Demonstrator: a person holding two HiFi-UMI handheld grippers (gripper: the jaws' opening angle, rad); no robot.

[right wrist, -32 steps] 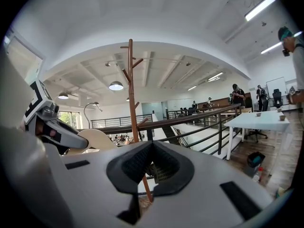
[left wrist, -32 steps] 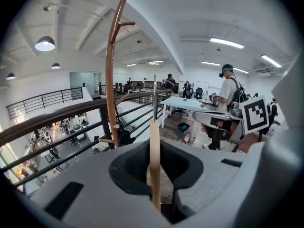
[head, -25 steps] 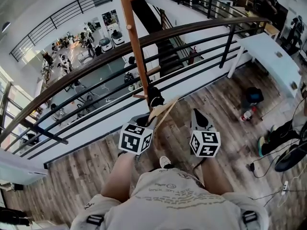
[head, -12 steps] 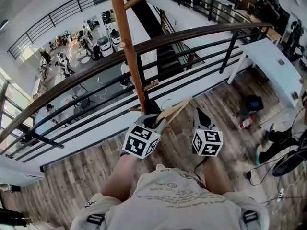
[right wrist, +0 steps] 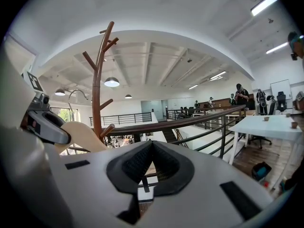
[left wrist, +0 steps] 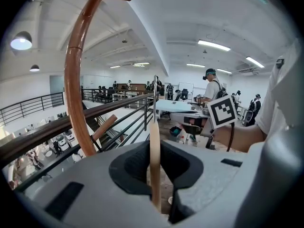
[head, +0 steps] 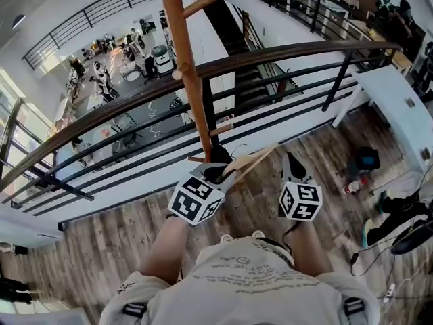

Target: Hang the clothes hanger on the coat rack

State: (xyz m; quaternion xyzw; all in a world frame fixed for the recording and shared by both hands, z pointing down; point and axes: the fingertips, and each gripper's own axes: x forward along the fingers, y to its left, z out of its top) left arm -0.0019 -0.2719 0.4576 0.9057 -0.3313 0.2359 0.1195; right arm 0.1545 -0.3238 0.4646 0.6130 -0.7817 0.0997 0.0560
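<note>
Hanger (left wrist: 155,129) clamped — left claw (left wrist: 155,151), shirt print (head: 247,273) unreadable

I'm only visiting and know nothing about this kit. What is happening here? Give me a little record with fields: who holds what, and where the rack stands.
place: wood-floored balcony behind a dark metal railing
left claw: shut on the pale wooden clothes hanger
right claw: shut, nothing in it
tall brown wooden coat rack: upright just ahead of the person, beside the railing
hanger on rack: not yet
also nearby: white table off to the right
</note>
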